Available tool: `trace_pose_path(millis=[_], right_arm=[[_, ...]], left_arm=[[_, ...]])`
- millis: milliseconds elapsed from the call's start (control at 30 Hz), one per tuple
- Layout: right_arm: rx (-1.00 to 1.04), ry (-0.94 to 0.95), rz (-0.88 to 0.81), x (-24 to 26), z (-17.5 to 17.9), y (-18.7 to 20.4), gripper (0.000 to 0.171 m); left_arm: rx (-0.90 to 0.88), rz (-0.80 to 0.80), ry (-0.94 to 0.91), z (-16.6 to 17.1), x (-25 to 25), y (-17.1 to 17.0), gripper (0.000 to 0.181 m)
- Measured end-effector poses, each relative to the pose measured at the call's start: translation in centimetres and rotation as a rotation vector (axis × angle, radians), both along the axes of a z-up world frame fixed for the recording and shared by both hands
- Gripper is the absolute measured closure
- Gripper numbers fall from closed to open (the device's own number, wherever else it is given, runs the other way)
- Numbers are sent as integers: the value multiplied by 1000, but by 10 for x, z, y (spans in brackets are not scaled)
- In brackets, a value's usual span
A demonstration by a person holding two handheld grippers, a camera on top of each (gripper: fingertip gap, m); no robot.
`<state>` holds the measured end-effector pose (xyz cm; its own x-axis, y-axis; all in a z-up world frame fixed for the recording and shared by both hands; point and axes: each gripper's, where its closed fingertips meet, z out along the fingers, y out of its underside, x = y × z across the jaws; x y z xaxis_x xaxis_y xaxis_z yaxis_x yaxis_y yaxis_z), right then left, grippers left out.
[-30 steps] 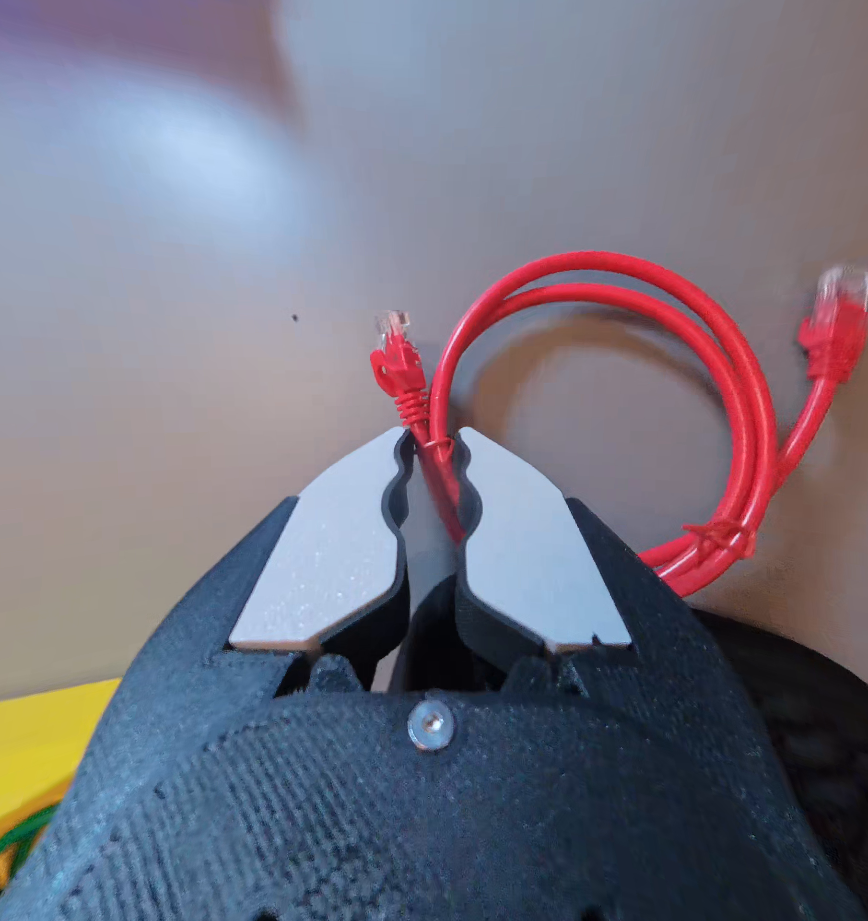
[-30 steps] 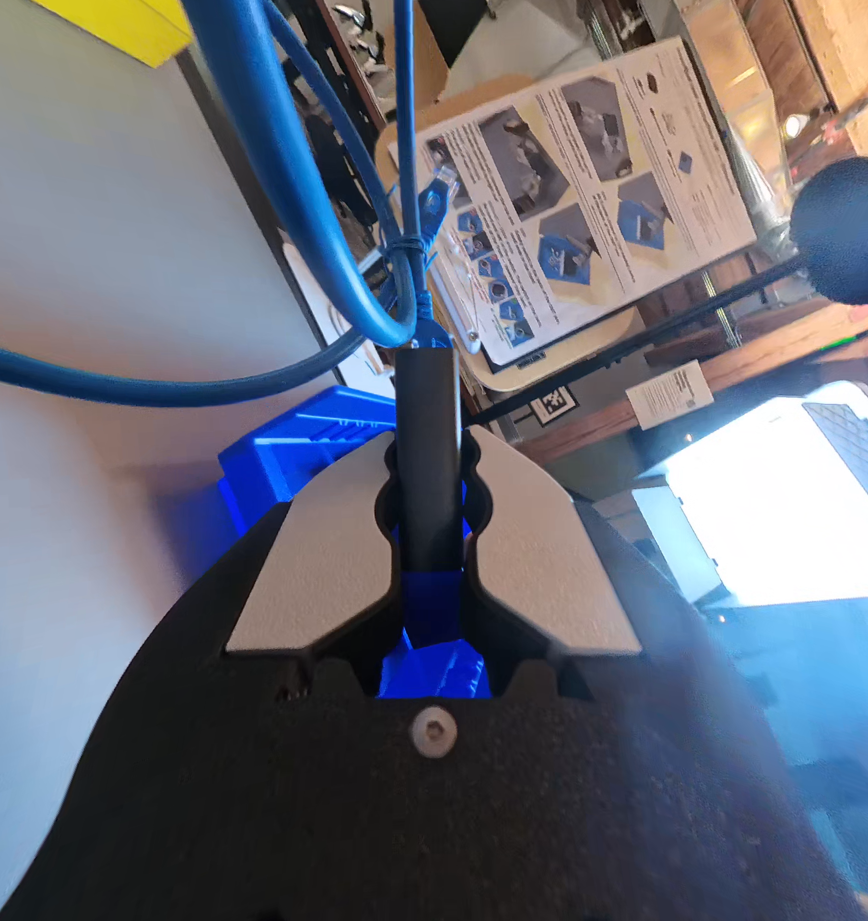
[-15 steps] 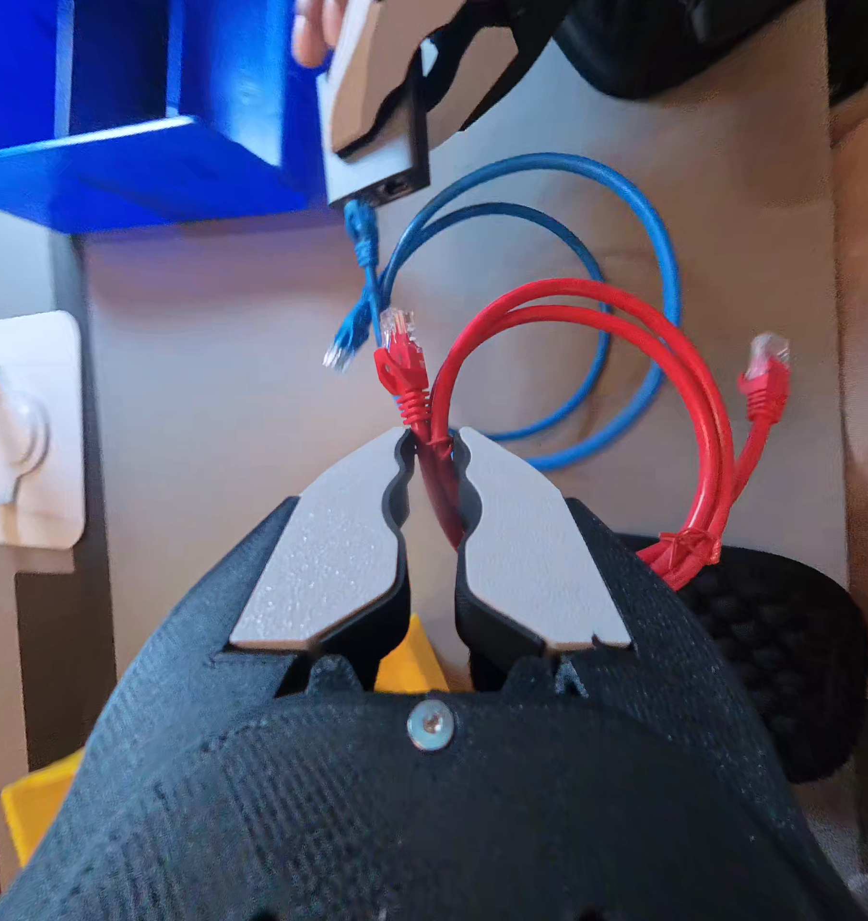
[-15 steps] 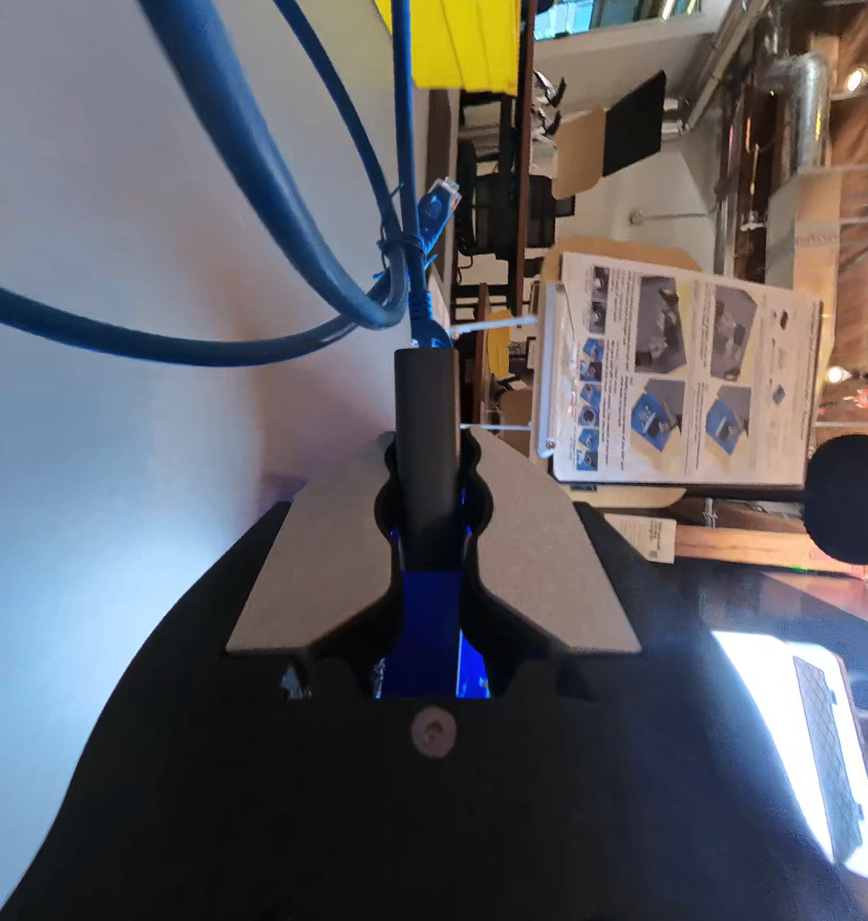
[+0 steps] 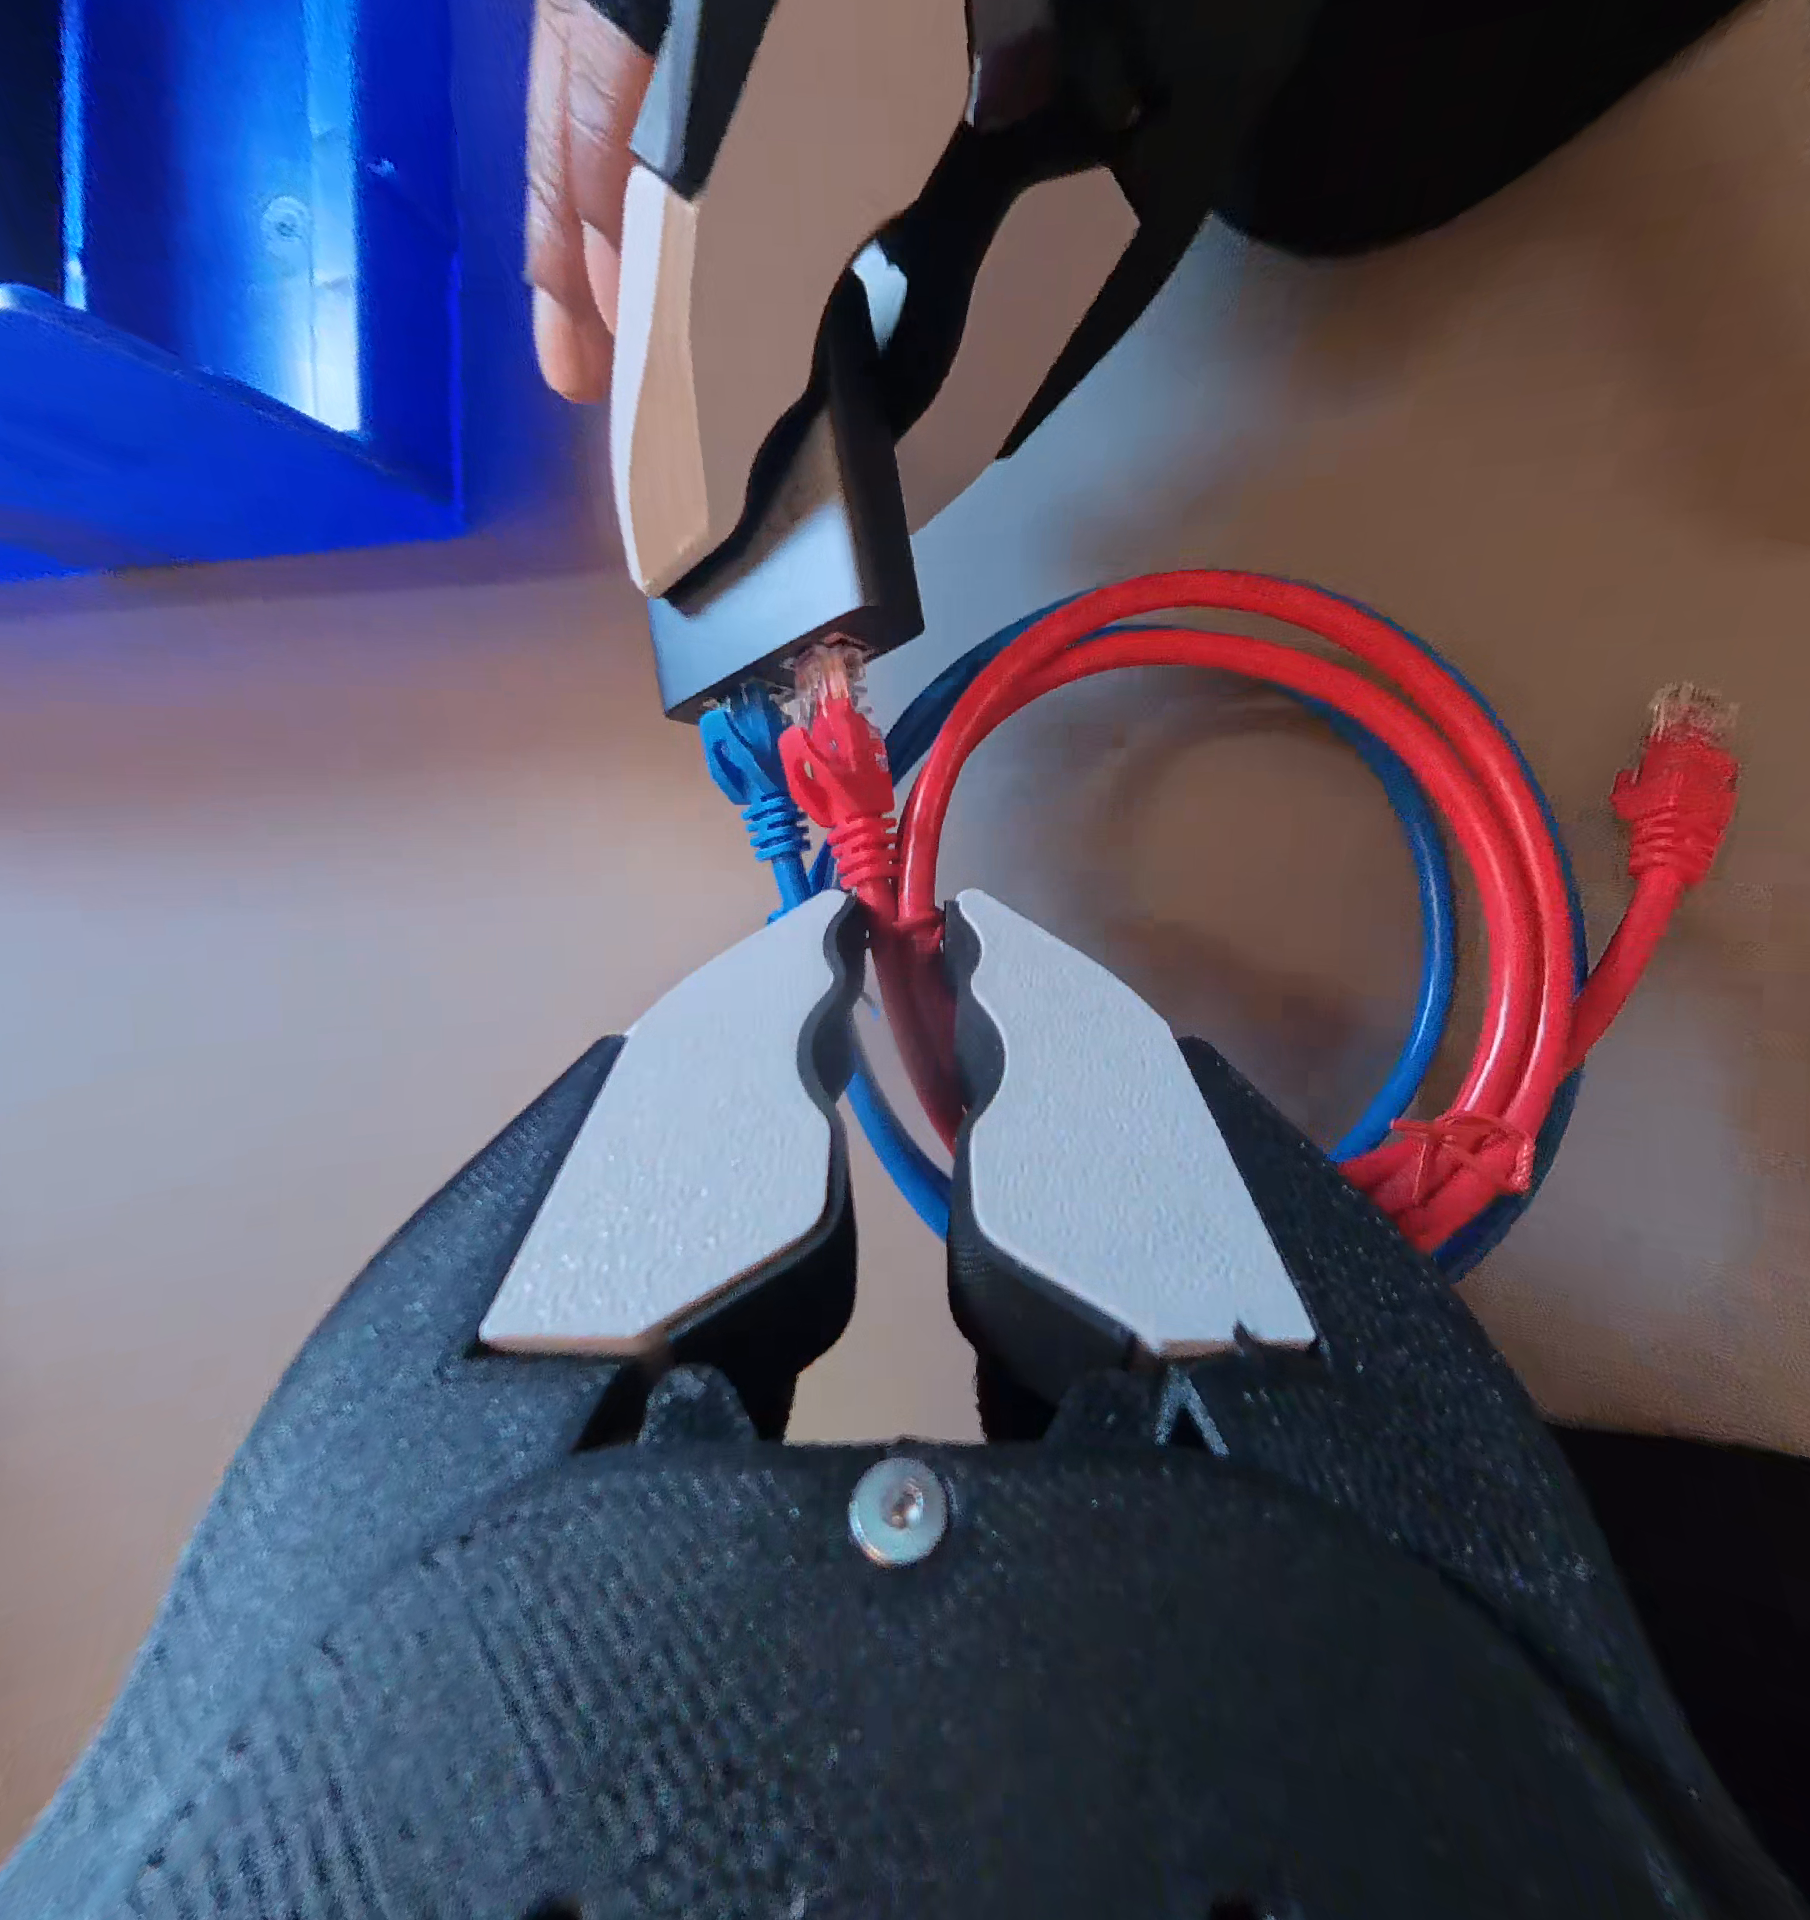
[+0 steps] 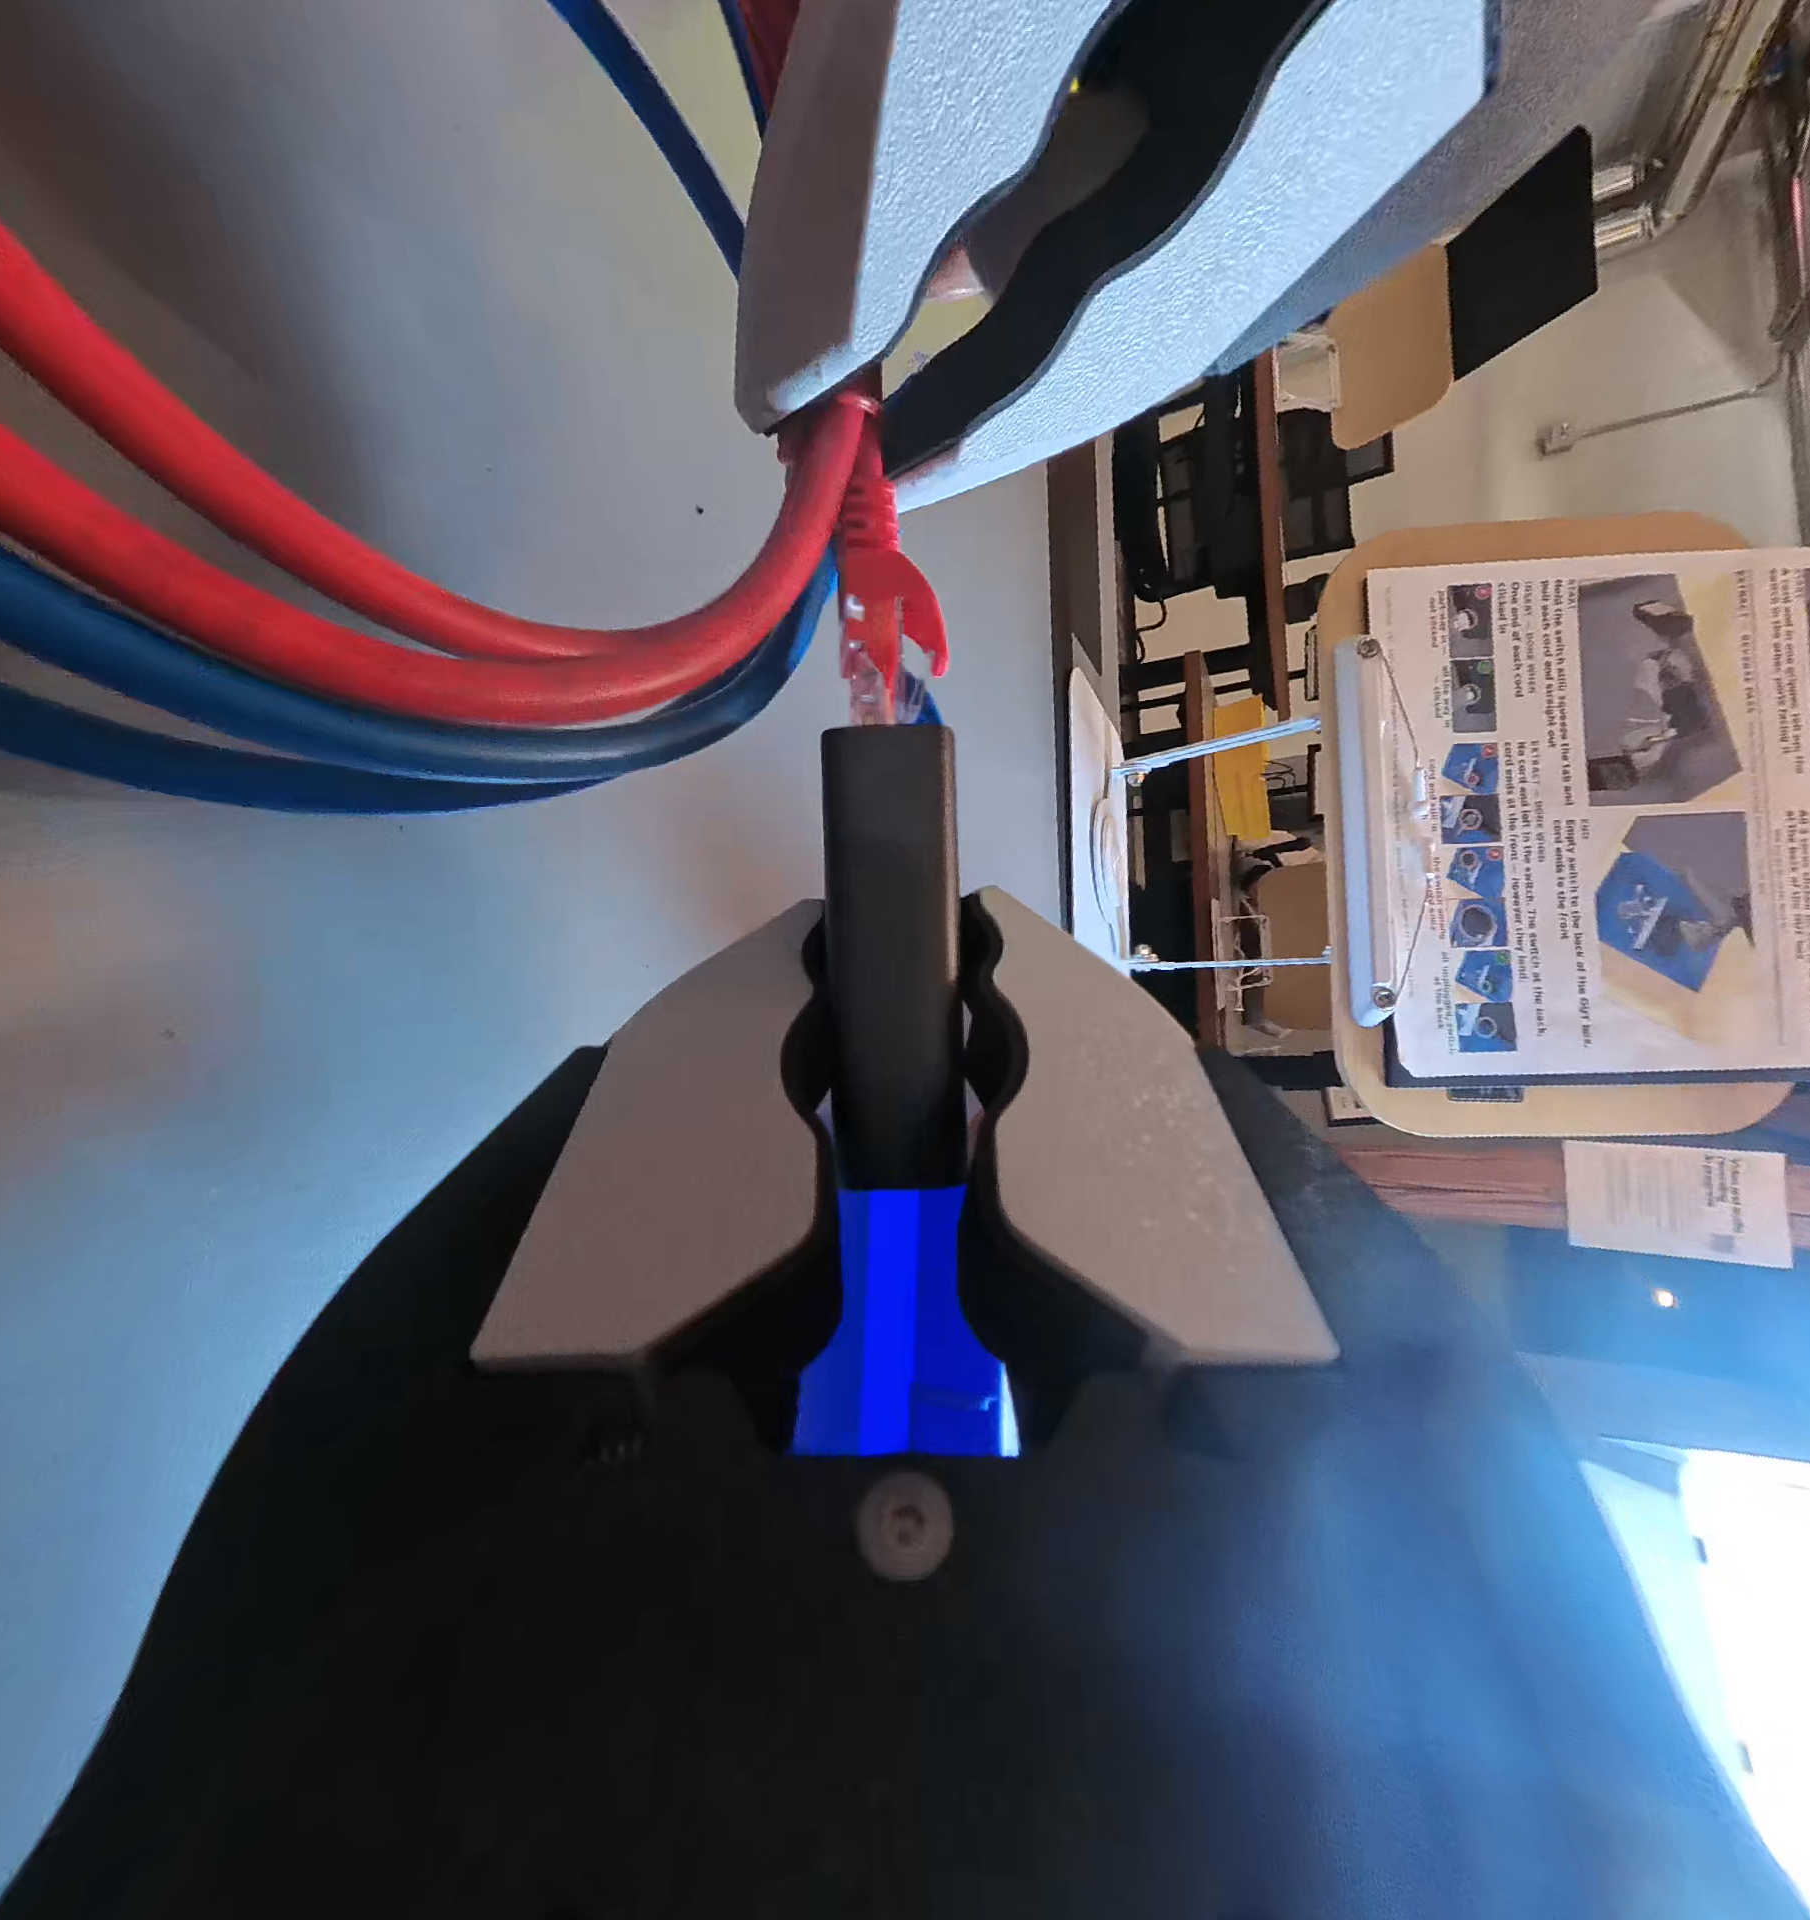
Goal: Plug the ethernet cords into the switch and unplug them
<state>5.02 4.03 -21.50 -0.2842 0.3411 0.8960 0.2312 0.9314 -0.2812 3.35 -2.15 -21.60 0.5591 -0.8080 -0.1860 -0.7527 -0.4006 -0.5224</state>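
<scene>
Our left gripper [image 5: 901, 914] pinches red cord [image 5: 1244, 644], plug at switch [image 5: 828, 540] mid-frame; right gripper [image 6: 890, 914] clamps switch.

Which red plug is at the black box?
The red plug just past the left gripper, its clear tip at the switch. The other red plug dangles free, far right.

pale tabletop [image 5: 257, 935], blue bin [image 5: 205, 416] on it

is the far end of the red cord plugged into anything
No, the red cord's far plug hangs free at the right of the left wrist view, touching no port.
</scene>
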Motion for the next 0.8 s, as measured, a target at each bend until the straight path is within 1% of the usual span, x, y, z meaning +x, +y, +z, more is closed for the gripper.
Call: trace_pose_path(millis=[33,200,300,433,600,733,800], right_arm=[[-13,0,-6,0,-1,1,149],[-50,-29,-18,-1,-7,2,149],[-72,-53,-10,1,-11,-2,149],[-64,-60,-10,2,-12,-4,149],[-118,-71,31,3,-13,-14,151],[-91,-121,40,6,-24,-17,151],[-97,-129,30,6,-24,-16,150]], left_arm=[[9,6,-23,0,0,1,167],[62,-10,-1,-7,-1,3,167],[60,-46,-36,-5,5,0,167],[65,-49,0,-11,7,2,167],[65,-70,-23,-8,11,0,169],[56,-91,14,-22,14,-3,169],[57,-89,-4,-21,13,-2,168]])
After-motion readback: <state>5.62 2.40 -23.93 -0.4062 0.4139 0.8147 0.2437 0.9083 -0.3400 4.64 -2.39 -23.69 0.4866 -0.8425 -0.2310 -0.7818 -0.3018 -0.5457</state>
